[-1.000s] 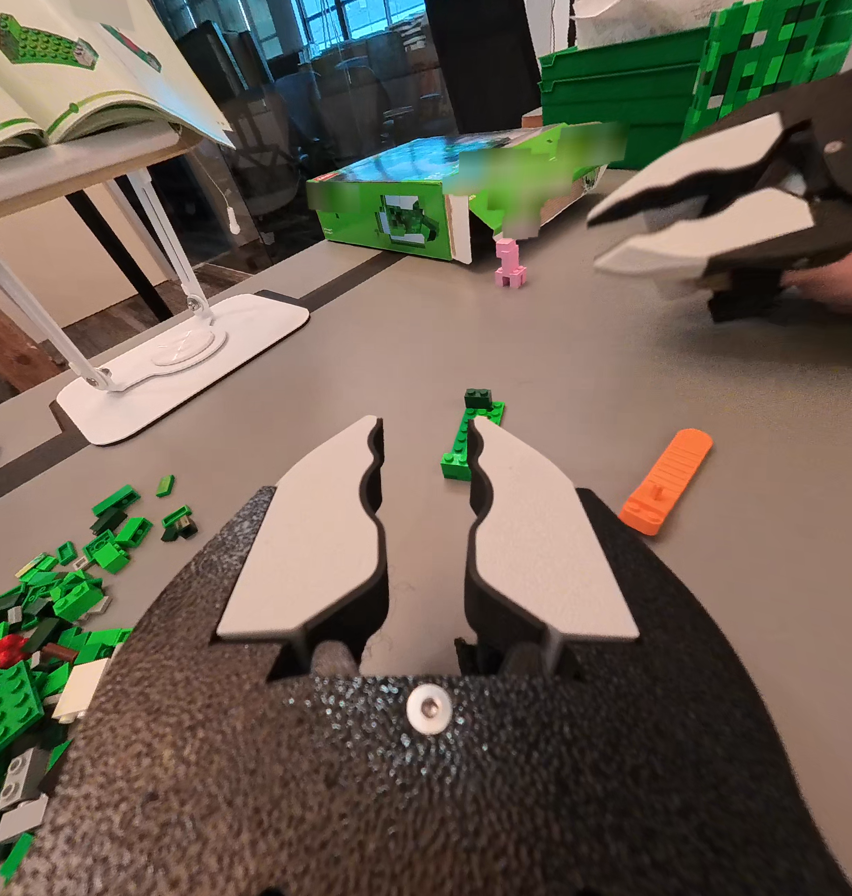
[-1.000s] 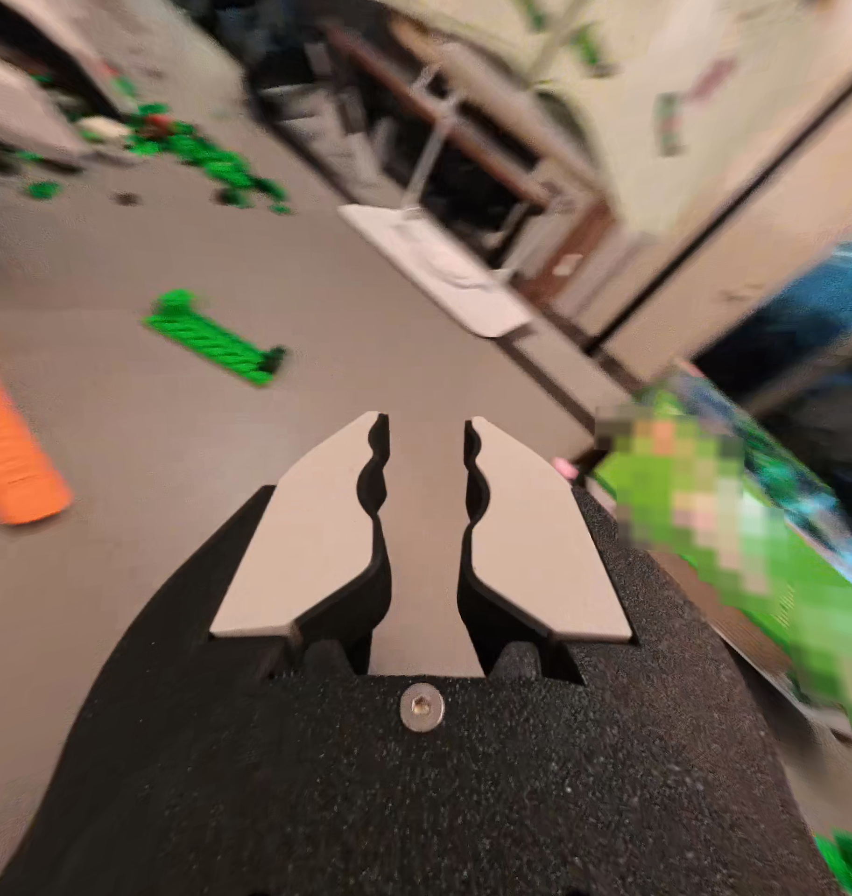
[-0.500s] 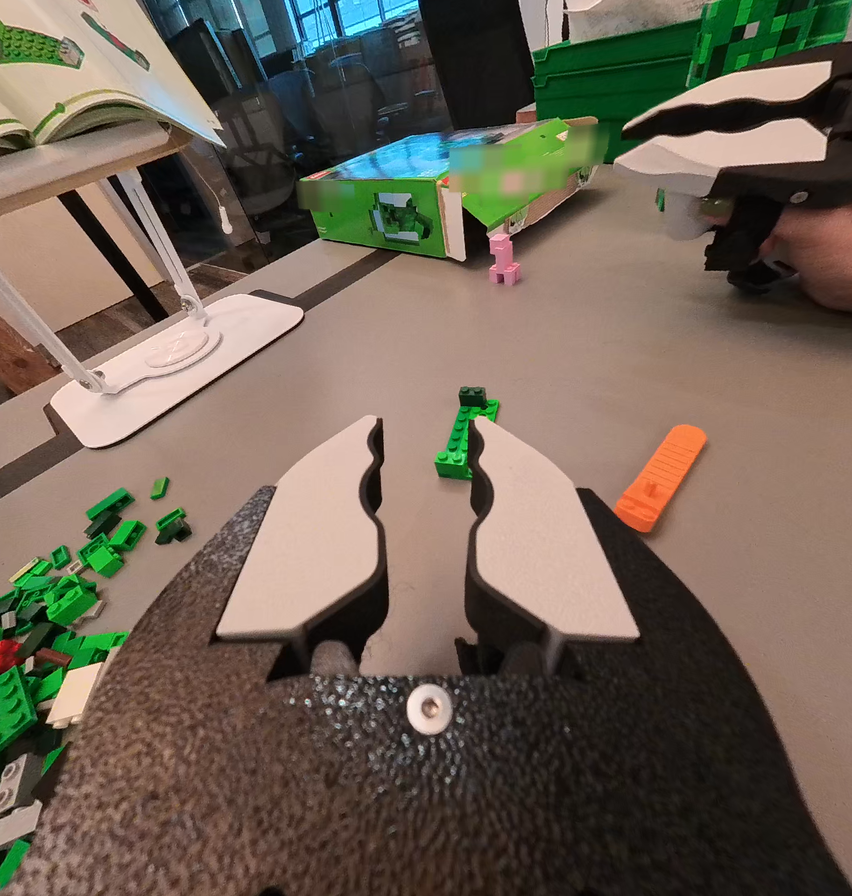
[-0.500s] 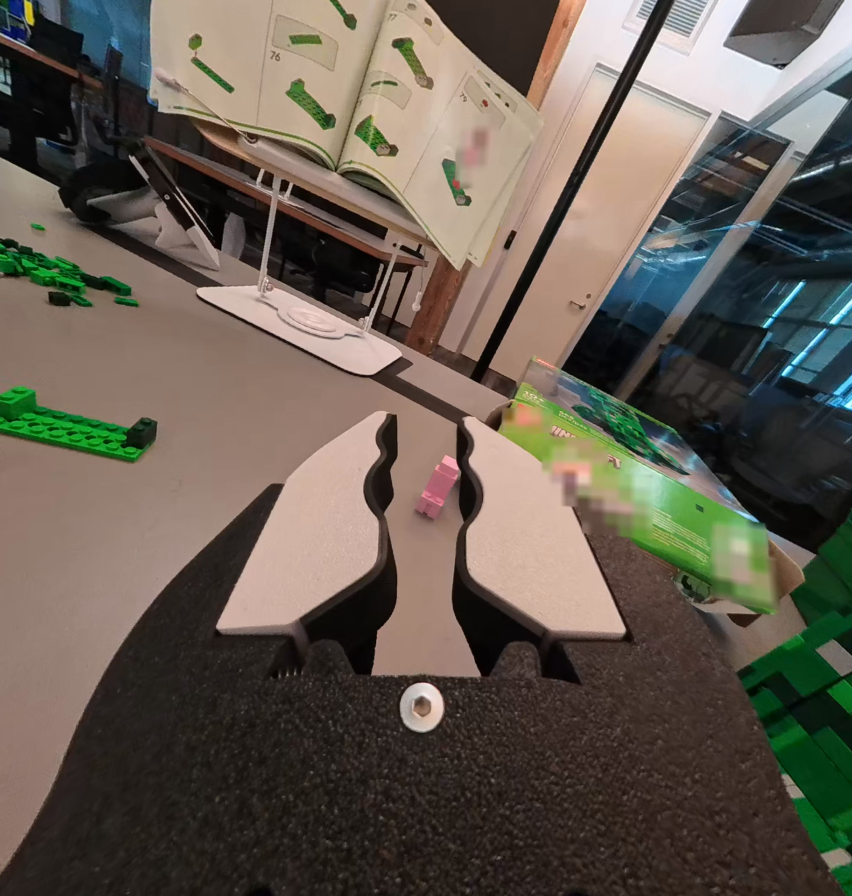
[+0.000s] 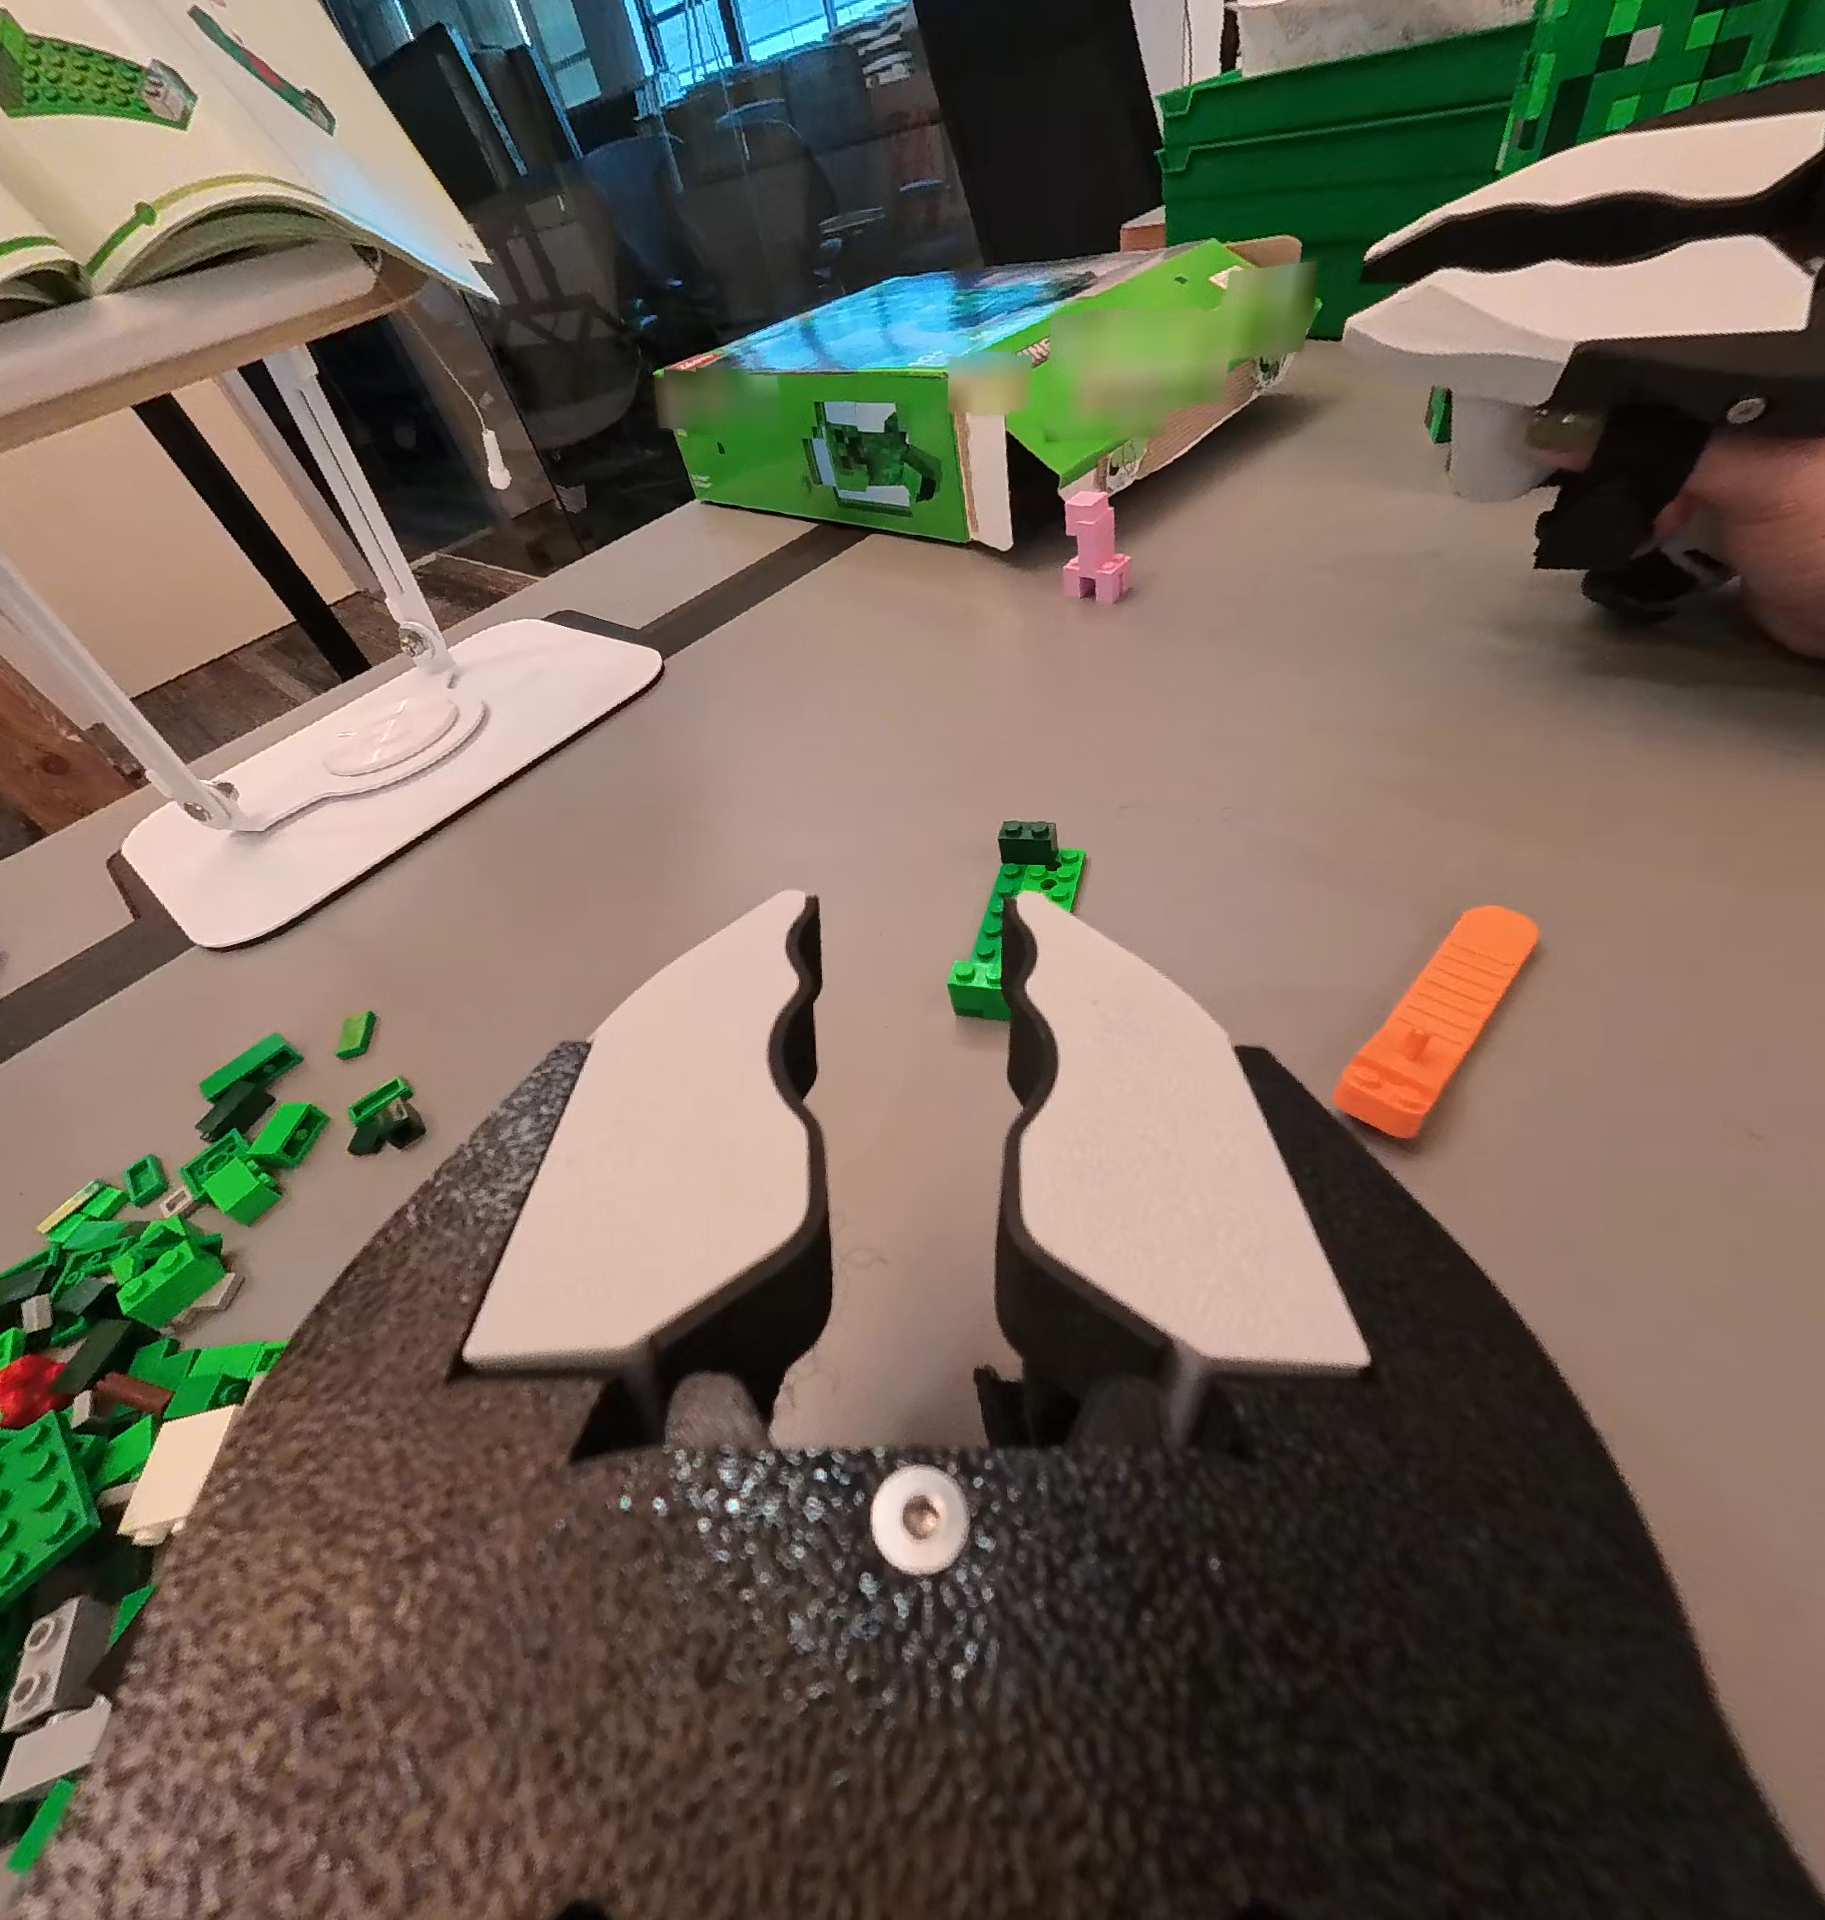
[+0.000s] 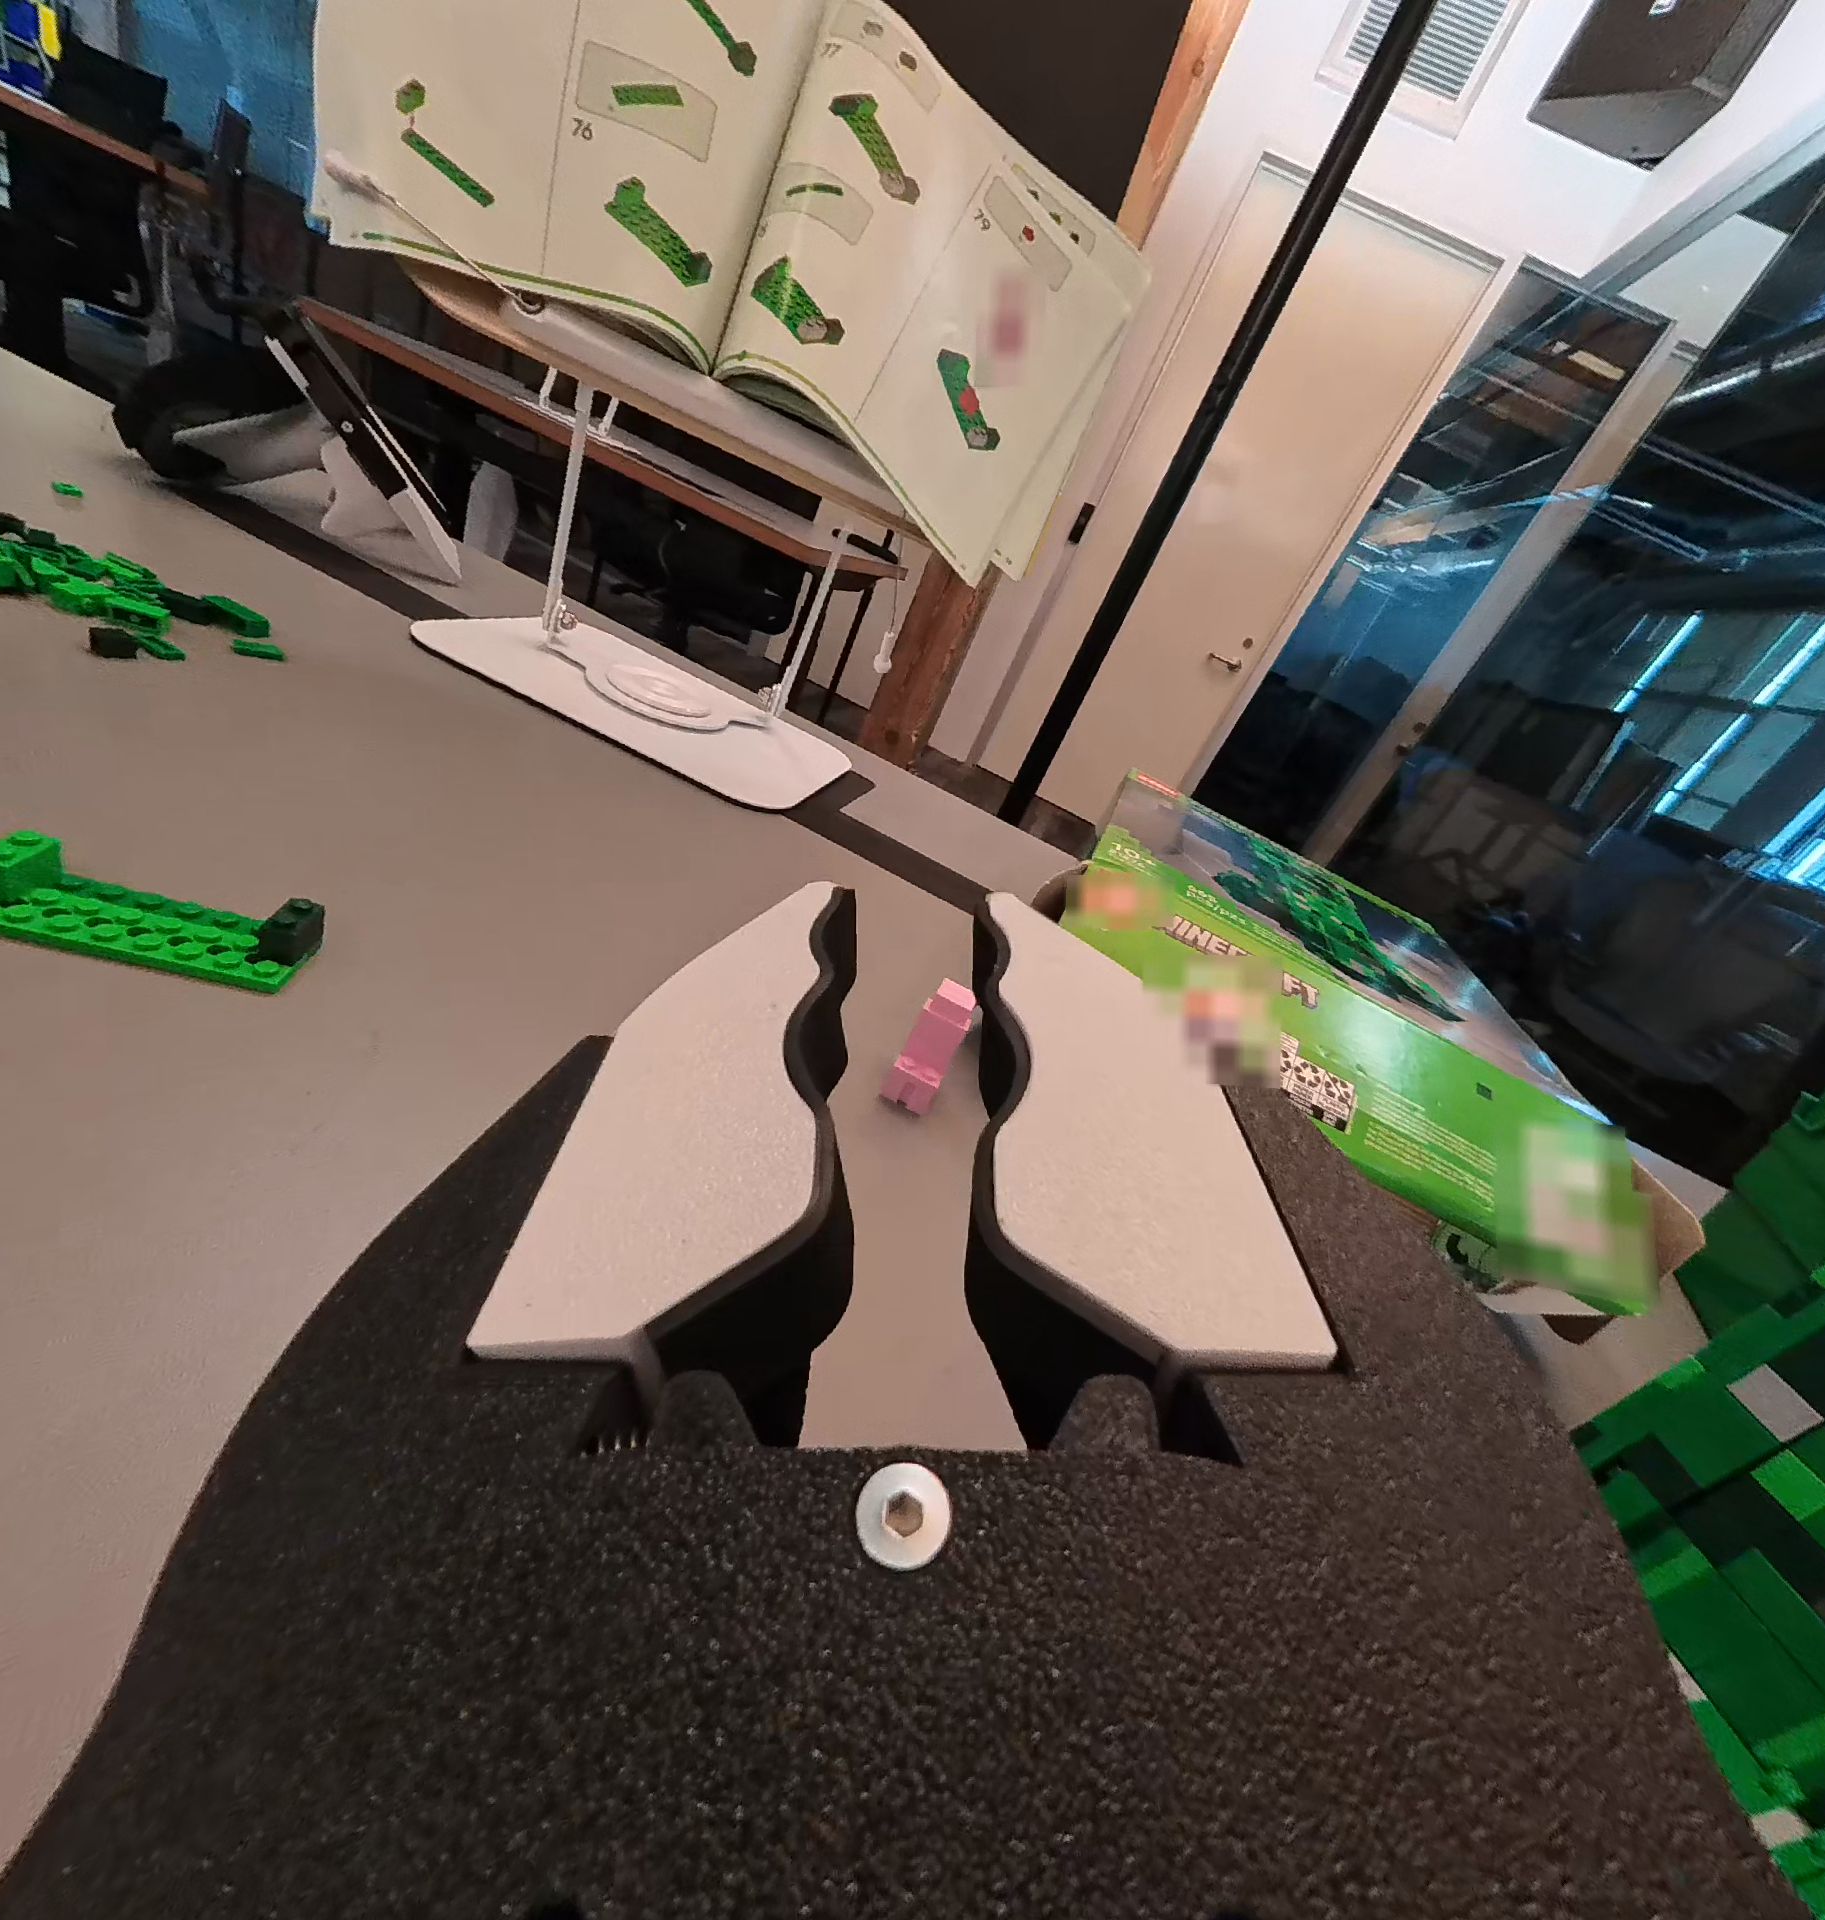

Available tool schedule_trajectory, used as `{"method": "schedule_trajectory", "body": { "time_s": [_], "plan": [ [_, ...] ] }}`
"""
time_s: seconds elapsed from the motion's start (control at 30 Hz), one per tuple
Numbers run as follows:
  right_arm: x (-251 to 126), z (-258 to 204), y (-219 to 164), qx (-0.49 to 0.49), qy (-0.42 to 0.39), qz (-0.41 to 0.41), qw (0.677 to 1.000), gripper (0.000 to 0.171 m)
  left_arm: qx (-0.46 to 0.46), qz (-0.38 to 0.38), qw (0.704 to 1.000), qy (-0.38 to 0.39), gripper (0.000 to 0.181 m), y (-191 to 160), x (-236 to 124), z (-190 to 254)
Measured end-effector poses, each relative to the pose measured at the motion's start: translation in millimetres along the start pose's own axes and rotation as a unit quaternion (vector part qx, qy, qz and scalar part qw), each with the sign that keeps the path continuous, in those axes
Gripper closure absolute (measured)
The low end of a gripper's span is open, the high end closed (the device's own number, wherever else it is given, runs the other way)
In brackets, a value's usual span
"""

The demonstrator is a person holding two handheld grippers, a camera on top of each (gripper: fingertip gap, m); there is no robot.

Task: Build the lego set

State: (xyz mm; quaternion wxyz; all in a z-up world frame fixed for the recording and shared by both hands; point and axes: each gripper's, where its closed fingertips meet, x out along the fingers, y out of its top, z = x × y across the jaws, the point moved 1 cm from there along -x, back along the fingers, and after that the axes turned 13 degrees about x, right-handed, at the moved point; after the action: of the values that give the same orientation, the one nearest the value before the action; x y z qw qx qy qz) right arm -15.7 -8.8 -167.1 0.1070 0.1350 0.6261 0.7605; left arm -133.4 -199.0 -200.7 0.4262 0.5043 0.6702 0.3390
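Both tongs hang empty: the left gripper [image 5: 913, 914] gapes just short of the green plate assembly [image 5: 1027, 914], the right gripper [image 6: 913, 899] points toward the instruction booklet [image 6: 742, 208]. Probably a reading pause; next comes fetching a piece from the loose bricks [image 5: 87, 1288].

Open grey counter [image 5: 1251, 748] runs across the middle — room enough there for either hand-held gripper to pass. On the left lies a loose brick pile [image 5: 108, 1278], with the white book-stand base [image 5: 388, 769] behind it. In the middle sit a green plate assembly [image 5: 1022, 914] and, just to its right, an orange brick separator [image 5: 1438, 1018], bare counter between them. Farther back a small pink figure [image 6: 929, 1049] stands just before the green box [image 6: 1334, 1039] — the box and the big green block model [image 6: 1749, 1507] wall off the right.
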Motion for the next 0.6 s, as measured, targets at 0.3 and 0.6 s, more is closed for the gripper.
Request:
{"method": "schedule_trajectory", "body": {
  "time_s": [0.3,0.6],
  "plan": [
    [-0.3,3.7,-0.1,0.006,-0.009,0.001,1.000,0.151,0.004,-0.005,1.000,-0.002,0.149,-0.7,0.9,1.3],
    [-20.1,13.2,25.5,0.053,-0.015,0.080,0.995,0.151,-0.057,0.044,0.997,0.009,0.146,15.4,-10.0,-12.9]
  ]
}}
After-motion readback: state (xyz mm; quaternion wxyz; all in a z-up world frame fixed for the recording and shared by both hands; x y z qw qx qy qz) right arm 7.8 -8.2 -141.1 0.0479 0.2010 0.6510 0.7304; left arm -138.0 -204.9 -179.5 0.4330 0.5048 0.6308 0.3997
